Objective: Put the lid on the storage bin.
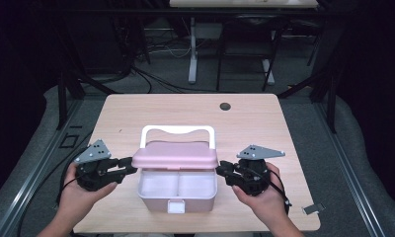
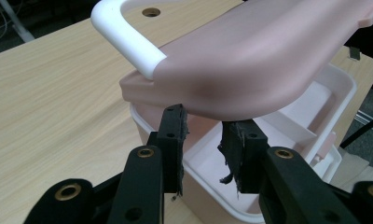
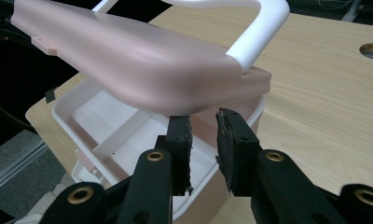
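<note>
Bench [image 1: 136, 111]: pale wood, cable hole at far right, otherwise bare. Pink storage box [image 1: 177, 190] sits at near centre, white handle [image 1: 177, 130] folded toward the far side.

Lid [image 1: 175, 154] is hinged at the far edge and part raised, near edge up, so the two-compartment white tray inside shows under it.

Left gripper [image 1: 131, 165] at the lid's left end, right gripper [image 1: 220, 170] at its right end. Both stand at a middling opening, jaws under the lid's side rims; no pad is clearly clamped on plastic. Looks like the lid rests on the jaw tips rather than being pinched, but can't be sure of contact.

Handling, my read: thin moulded plastic, light, stiff, smooth and a bit slippery. Lid will pivot freely and drop if support goes. Best hold is the side rim near the front corners, both ends evenly, or it twists on the hinge.

Views: the high view gives symmetry and box position. The gripper views show the rim underside, the torn pad linings and the tray divider [image 3: 121, 135]. High view also shows the front latch [image 1: 176, 207].
</note>
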Available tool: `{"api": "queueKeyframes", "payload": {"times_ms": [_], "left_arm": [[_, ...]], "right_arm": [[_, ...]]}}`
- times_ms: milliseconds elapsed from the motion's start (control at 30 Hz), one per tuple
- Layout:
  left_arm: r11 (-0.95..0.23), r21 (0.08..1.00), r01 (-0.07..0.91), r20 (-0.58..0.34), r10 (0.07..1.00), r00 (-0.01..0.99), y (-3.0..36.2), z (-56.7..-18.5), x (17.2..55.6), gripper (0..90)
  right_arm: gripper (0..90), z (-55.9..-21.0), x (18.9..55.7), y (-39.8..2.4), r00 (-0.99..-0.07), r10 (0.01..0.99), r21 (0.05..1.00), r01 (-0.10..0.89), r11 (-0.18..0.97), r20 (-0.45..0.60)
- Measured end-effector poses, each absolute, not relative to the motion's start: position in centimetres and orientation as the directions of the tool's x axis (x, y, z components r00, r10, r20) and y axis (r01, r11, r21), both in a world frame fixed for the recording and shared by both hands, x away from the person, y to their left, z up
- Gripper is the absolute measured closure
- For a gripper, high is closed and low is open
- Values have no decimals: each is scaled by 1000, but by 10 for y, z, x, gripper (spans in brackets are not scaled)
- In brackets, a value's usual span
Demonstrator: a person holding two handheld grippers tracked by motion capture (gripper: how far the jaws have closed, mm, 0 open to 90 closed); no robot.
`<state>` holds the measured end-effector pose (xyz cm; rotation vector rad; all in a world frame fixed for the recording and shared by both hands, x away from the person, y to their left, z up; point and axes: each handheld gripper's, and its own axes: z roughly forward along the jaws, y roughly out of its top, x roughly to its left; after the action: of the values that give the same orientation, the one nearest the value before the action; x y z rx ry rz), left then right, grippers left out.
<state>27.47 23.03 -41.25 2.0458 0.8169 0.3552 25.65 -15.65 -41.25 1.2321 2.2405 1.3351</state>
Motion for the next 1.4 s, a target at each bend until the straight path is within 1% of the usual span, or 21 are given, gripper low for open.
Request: {"api": "queueKeyframes", "payload": {"times_ms": [200, 500, 900, 1233, 1400], "left_arm": [[-401, 811, 426, -65, 662, 747, 233, -415, 273, 718], [-402, 809, 429, -64, 665, 744, 233, -420, 272, 733], [-394, 804, 444, -79, 669, 739, 237, -428, 271, 739], [-406, 796, 449, -79, 666, 742, 237, -431, 269, 740], [-411, 787, 460, -75, 676, 733, 245, -432, 266, 737]], "right_arm": [[764, -417, 256, -158, -613, 763, 805, 549, 225, 205], [769, -420, 258, -158, -612, 764, 799, 555, 231, 204], [771, -429, 258, -155, -614, 759, 784, 572, 239, 216], [771, -431, 255, -160, -607, 762, 775, 587, 235, 228], [773, -431, 254, -165, -595, 772, 777, 588, 227, 224]]}}
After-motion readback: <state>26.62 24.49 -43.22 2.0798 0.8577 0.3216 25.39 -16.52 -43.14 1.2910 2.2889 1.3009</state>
